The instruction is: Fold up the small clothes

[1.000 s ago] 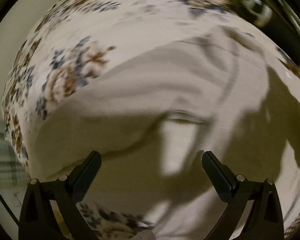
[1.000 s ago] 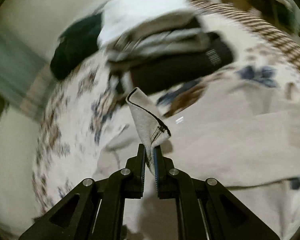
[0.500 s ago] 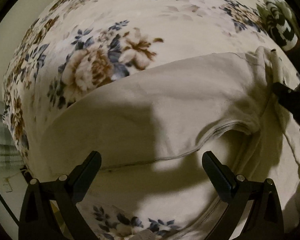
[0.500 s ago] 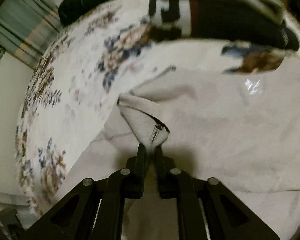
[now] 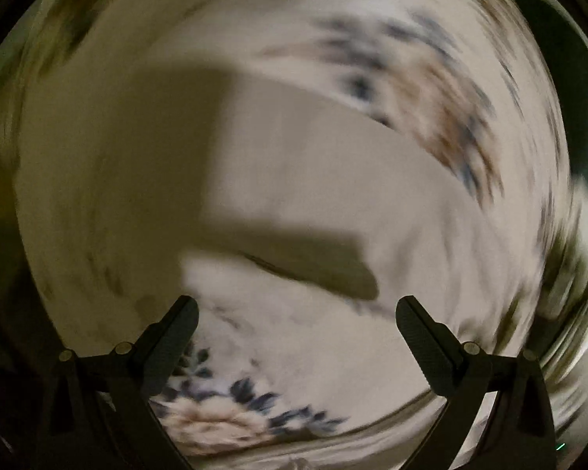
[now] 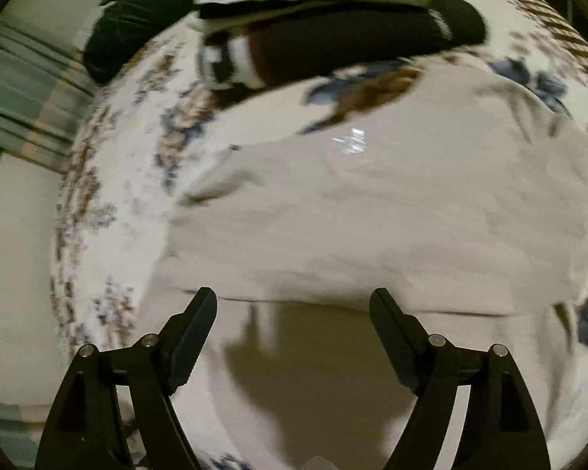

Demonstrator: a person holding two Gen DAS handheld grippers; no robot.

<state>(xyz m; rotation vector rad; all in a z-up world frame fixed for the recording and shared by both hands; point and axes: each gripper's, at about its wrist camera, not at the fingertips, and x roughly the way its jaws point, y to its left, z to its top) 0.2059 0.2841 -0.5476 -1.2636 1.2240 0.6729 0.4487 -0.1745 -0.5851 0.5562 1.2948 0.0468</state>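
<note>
— What do your grippers hold?

— Nothing. My right gripper [image 6: 293, 305] has its fingers spread wide and hangs over the beige garment [image 6: 372, 215], which lies flat on the flowered bedcover [image 6: 109, 180]. A folded edge of the garment runs just beyond my fingertips. My left gripper [image 5: 296, 315] is also spread and empty; its view is very blurred.

— Where is free room?

— To the left of the garment the bedcover is bare up to its edge. Beyond the far edge of the garment lies a pile of folded clothes [image 6: 333, 27], near it, with a dark green cloth [image 6: 137, 27] beside the pile.
</note>
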